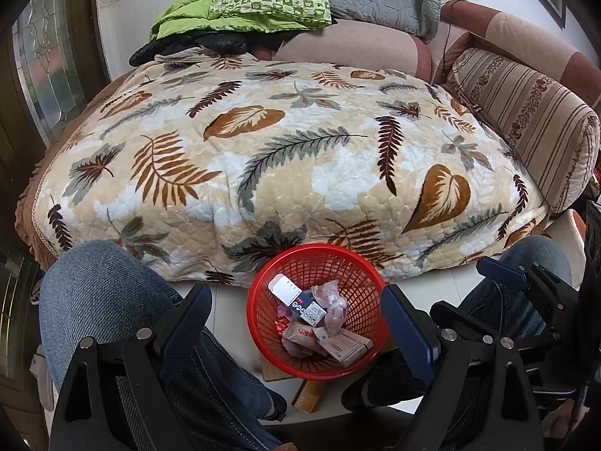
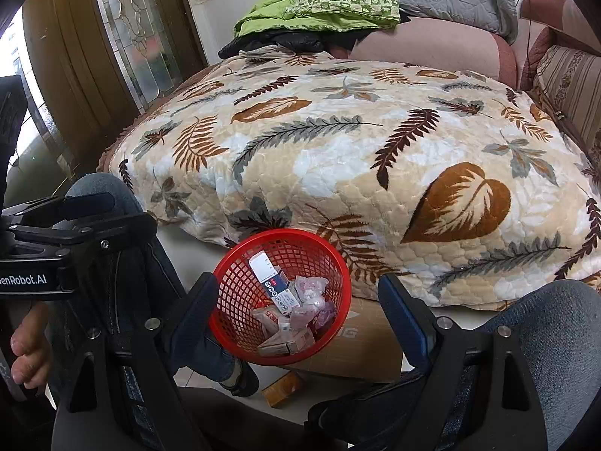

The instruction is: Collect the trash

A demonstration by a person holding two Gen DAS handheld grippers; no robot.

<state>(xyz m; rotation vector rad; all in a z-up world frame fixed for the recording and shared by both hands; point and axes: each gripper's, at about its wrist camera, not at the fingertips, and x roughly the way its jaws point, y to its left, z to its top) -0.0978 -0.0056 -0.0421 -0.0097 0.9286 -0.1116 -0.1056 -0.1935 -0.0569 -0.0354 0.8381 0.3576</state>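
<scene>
Holding small boxes and wrappers [image 1: 330, 300], red basket [image 1: 263, 293].

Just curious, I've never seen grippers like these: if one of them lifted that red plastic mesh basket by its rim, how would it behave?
The red plastic mesh basket is probably light: thin open lattice, holding only small cartons and crumpled wrappers. Its rim may flex somewhat when pinched. It already sits tilted on a cardboard box, so a one-sided lift could tip it and spill things.

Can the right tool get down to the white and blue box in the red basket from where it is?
Probably yes: the right tool is open and empty above the red basket, and the white and blue box lies uncovered on top.
</scene>
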